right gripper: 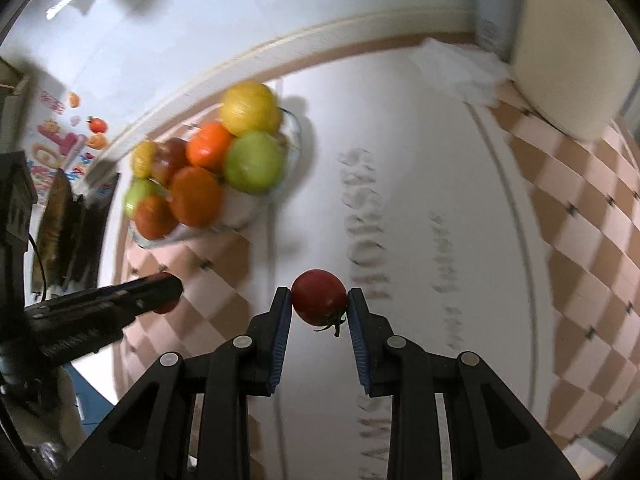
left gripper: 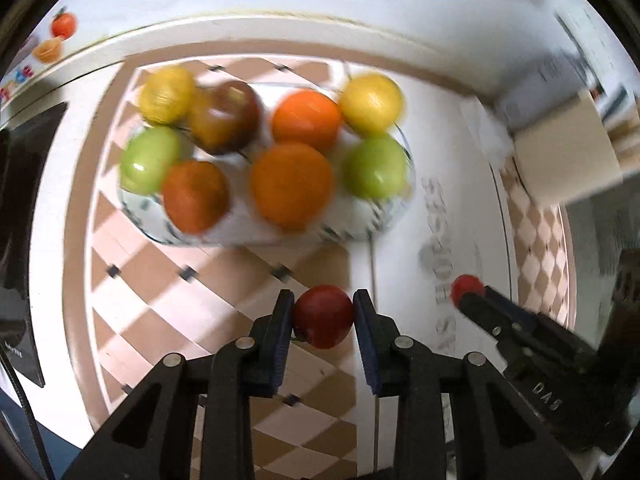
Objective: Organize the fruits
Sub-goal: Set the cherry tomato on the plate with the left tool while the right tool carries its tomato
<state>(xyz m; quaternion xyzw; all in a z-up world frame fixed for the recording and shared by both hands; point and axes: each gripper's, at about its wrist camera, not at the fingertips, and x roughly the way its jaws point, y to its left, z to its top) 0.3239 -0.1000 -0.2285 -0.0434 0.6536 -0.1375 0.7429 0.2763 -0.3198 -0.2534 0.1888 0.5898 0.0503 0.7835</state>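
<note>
Clamped between the left gripper's [left gripper: 324, 310] blue pads, a red tomato [left gripper: 323, 316] hangs over the checked cloth [left gripper: 168, 280], the tool pointing steeply down; a glass bowl [left gripper: 384, 220] of fruit sits beyond, the right gripper [left gripper: 466, 300] at right. From the right wrist, that gripper pinches a second tomato [right gripper: 319, 297], stem down, bowl far left.

tomatoes [left gripper: 323, 316]: deep red
bowl fruit [left gripper: 292, 184]: yellow, green, orange, dark red-brown
bowl [left gripper: 384, 220]: clear glass
cloth [left gripper: 168, 300]: tan-and-white checks with small dark squares; white band, grey lettering
gripper pads [right gripper: 282, 336]: blue
</note>
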